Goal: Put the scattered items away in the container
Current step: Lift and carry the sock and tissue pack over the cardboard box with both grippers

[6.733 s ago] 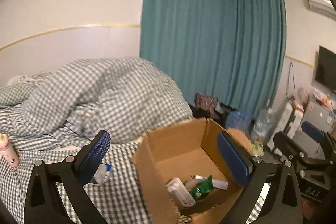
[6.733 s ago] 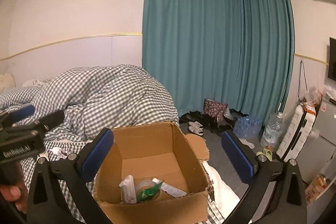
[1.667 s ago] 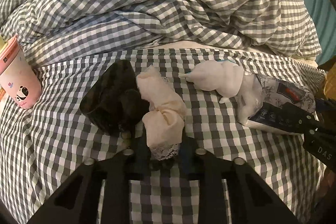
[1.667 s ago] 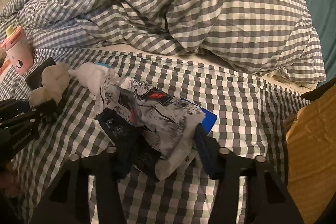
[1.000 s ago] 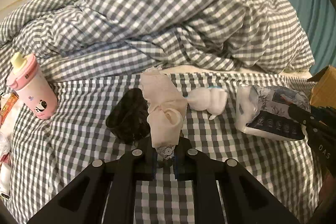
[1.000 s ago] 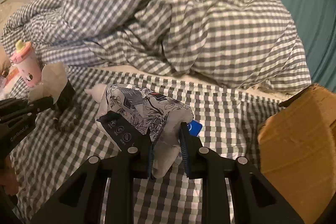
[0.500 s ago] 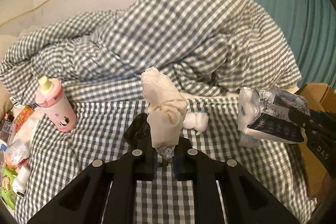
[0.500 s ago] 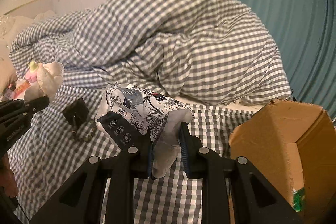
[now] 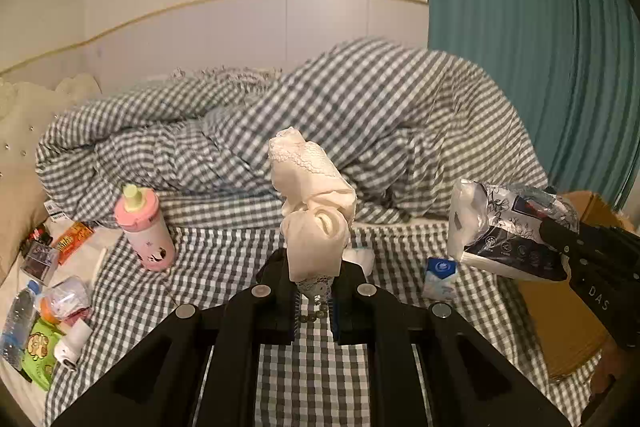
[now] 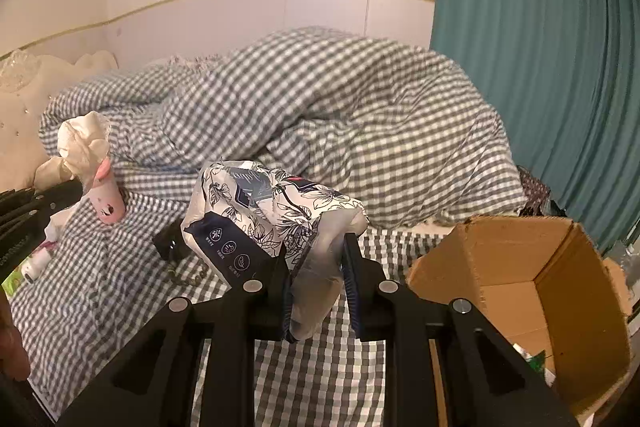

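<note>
Claws: I am holding both closed on a load. The left claw (image 9: 314, 291) is pinching the lace end of a cream cloth bundle (image 9: 314, 215), and the right claw (image 10: 316, 291) is clamping the loose plastic end of a flower-printed tissue pack (image 10: 264, 219).
Container: the cardboard box (image 10: 560, 267) is standing open at the right on the bed (image 10: 120, 307), below the right claw's level.
Items remaining: a pink bottle (image 9: 145, 231), a small blue-white packet (image 9: 440, 273), a black item with beads (image 10: 172, 247) and small snacks (image 9: 40, 347) at the left edge are lying on the checked sheet.
Risk, left: the bundle is standing tall above a thin grip, so I think it can tip or slide out if I am swinging fast.
Risk, right: I am gripping only slack film; the heavy pack can sag and slip.
Edges: the box's near wall (image 10: 460, 267) is raised; a low load can catch it and push the box toward the bed side.
Open room: air above the box is free; the heaped duvet (image 10: 340, 115) is sitting well behind.
</note>
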A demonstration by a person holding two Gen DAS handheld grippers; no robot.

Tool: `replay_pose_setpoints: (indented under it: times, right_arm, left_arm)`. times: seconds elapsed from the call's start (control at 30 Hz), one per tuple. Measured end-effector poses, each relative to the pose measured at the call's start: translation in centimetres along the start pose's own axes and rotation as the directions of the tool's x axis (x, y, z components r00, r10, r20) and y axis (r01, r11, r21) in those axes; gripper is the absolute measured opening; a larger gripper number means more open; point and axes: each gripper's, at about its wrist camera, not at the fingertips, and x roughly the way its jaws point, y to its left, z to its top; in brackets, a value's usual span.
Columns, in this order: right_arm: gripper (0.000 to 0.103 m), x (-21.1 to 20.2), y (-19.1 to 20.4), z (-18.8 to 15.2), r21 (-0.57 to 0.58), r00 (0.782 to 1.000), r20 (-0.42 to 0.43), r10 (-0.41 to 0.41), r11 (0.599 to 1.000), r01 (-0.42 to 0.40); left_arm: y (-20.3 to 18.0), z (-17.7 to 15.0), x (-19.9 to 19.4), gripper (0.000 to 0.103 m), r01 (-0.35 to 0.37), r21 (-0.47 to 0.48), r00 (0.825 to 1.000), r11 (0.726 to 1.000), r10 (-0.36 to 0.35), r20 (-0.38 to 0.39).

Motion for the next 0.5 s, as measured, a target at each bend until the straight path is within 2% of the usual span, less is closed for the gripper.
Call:
replay_pose_setpoints:
  times: [0.5]
  right_arm:
    - [0.021,-8.6,0.5,0.7,-0.014,0.994,0.107,-0.008,1.000,0.010]
  left_arm:
    - [0.4,0.7,-9.1,0.011,-0.007,-0.018,0.993,1.000,0.009,0.114]
